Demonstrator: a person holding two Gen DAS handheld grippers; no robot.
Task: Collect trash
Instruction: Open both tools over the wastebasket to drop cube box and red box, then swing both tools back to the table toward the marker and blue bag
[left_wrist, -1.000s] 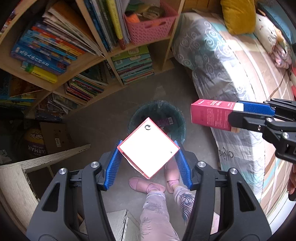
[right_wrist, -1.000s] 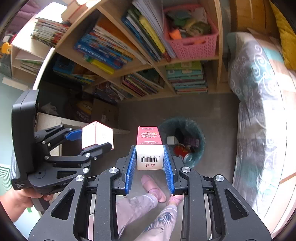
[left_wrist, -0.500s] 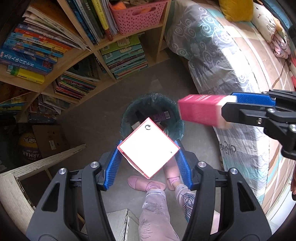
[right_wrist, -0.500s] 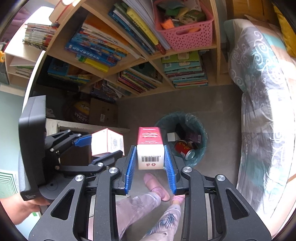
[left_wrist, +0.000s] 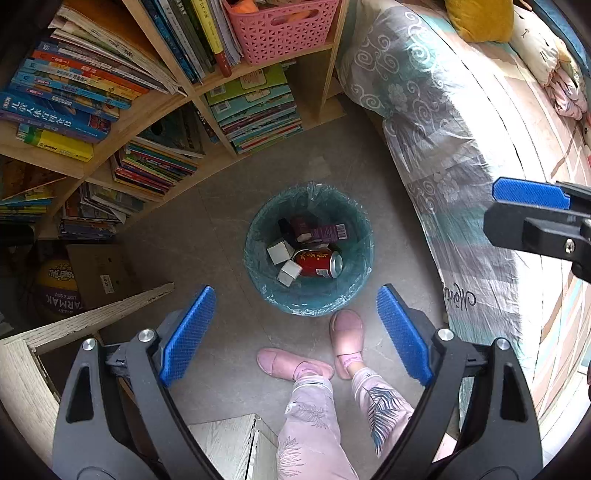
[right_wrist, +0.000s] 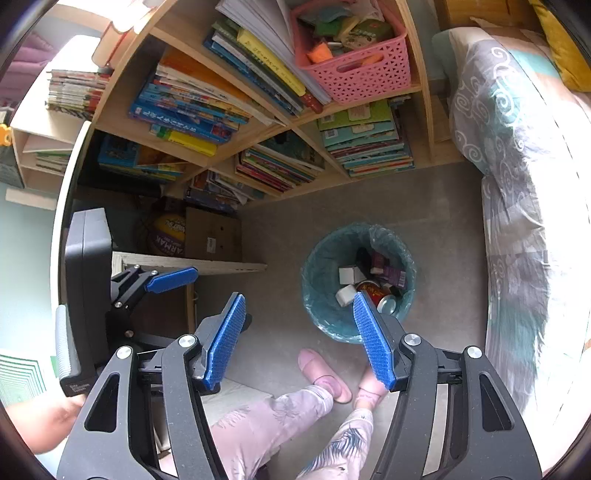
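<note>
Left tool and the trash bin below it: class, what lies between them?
Nothing: in the left wrist view the left tool, jaws opening and empty, looks onto the trash bin across bare floor.

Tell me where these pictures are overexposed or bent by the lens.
Left wrist view: the bed cover burns out to white on the right, and the shelf boards curve. Right wrist view: the bed is washed out as well, the shelves bow outward, and the bin stays sharp.
</note>
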